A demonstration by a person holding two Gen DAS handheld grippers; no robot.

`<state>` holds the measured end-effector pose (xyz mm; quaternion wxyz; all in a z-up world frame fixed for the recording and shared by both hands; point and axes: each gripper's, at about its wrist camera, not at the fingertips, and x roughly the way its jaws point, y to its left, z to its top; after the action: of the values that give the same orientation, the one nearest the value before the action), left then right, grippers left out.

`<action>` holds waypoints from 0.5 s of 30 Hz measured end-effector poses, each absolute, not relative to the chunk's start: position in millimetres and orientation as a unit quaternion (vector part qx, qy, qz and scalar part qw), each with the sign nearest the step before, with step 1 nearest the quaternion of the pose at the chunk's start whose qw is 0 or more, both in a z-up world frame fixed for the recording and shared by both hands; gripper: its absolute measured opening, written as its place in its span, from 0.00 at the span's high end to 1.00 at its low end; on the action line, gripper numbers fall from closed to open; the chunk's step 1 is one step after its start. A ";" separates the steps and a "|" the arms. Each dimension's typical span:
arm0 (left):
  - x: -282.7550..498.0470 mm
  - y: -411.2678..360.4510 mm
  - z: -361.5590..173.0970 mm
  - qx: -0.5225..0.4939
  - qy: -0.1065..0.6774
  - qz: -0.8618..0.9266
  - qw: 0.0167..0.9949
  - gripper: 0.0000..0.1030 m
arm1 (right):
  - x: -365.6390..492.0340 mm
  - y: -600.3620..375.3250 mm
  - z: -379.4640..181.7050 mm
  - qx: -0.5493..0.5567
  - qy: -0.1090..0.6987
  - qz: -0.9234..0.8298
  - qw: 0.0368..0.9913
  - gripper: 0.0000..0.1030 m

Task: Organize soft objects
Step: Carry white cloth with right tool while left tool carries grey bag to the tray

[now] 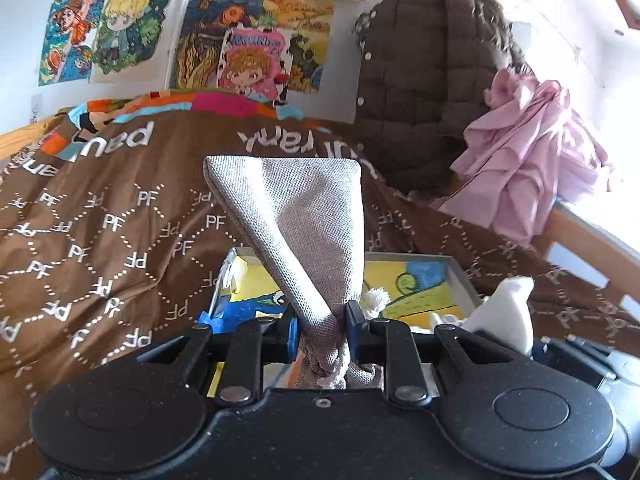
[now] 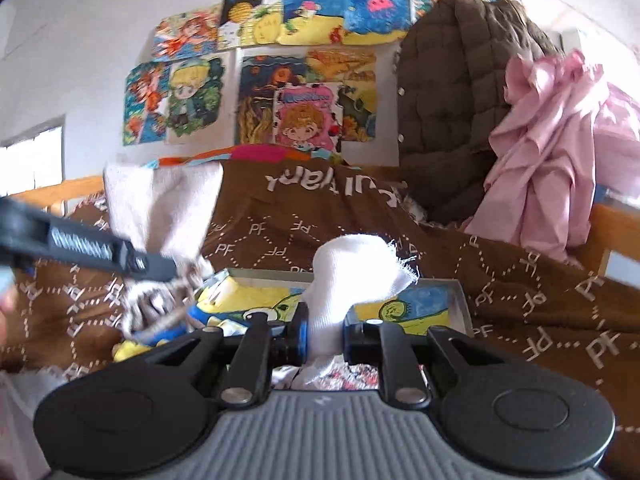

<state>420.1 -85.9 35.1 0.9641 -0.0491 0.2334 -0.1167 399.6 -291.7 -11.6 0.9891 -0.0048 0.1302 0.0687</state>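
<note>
My left gripper [image 1: 322, 326] is shut on a grey woven fabric pouch [image 1: 288, 216], which stands up above the fingers over an open box [image 1: 460, 276] with a yellow and blue picture inside. My right gripper [image 2: 324, 336] is shut on a white cloth [image 2: 352, 272], held over the same box [image 2: 460, 300]. In the right wrist view the left gripper [image 2: 160, 266] shows blurred at the left with the grey pouch [image 2: 160, 204]. In the left wrist view the white cloth [image 1: 508, 312] shows at the right.
The box lies on a bed with a brown "PF" printed blanket [image 1: 100, 240]. A brown quilted jacket [image 1: 424, 88] and a pink garment [image 1: 528, 160] hang over the wooden bed rail [image 1: 580, 232] at the right. Colourful pictures [image 1: 240, 40] cover the wall.
</note>
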 end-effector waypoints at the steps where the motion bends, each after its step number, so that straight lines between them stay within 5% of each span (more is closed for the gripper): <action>1: 430.6 -89.2 29.7 -0.044 0.235 -0.118 0.964 0.76 | 404.2 -294.1 -14.5 0.003 0.137 0.070 0.988 0.83; 15: 492.1 -119.2 -20.5 -0.011 0.281 -0.137 0.950 0.76 | 428.1 -314.3 -27.9 0.059 0.194 0.071 0.977 0.77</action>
<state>492.1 -119.2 -20.5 0.9499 -0.0105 0.2808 -0.1366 428.1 -314.3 -27.9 0.9767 0.0593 0.1936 0.0709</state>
